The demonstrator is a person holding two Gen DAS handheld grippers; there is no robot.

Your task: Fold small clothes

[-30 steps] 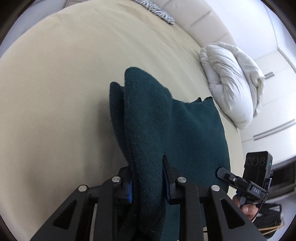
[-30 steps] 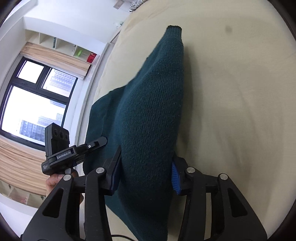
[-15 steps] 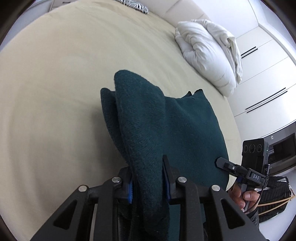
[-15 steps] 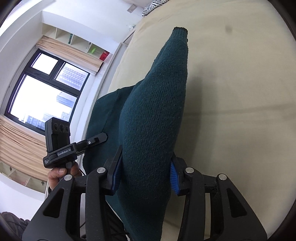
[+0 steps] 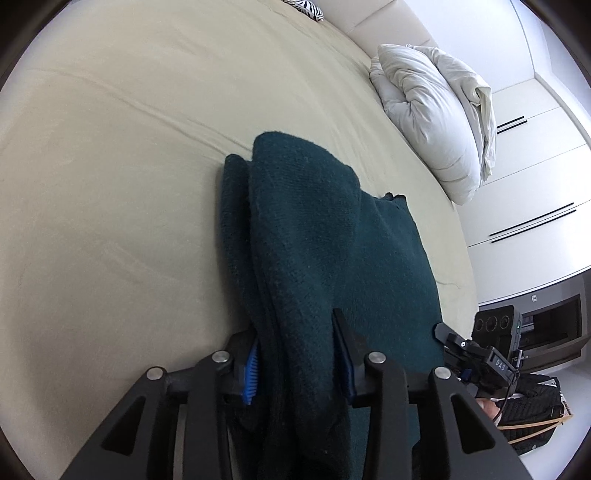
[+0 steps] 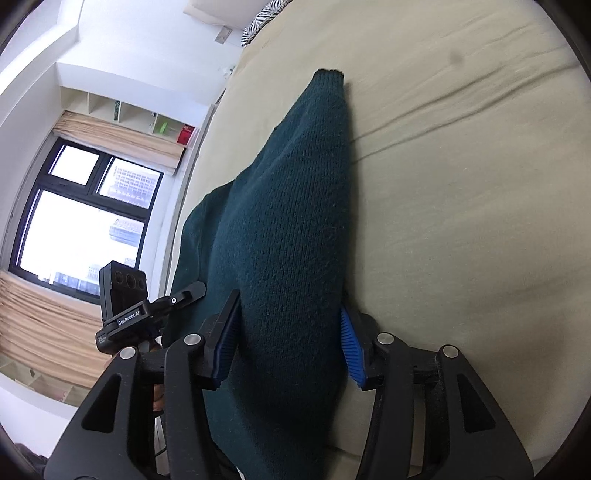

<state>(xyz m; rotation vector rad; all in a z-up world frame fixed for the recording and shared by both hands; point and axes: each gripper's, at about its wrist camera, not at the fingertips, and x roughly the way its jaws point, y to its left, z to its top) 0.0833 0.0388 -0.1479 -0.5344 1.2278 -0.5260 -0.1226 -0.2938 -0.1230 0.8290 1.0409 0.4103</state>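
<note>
a bedroom in a home is shown. most of both views is taken up by a wide bed (image 5: 129, 166) covered with a beige sheet. a white duvet (image 5: 436, 118) is bunched at its far edge, and a zebra-striped pillow (image 5: 306, 7) is seen at the head. white built-in wardrobe doors (image 5: 532, 206) with thin dark handles are seen beyond the bed. on the other side, a dark-framed window (image 6: 81, 218) with tan curtains (image 6: 40, 325) looks out on tall city buildings, and white open wall shelves (image 6: 129, 114) are set above it.
</note>
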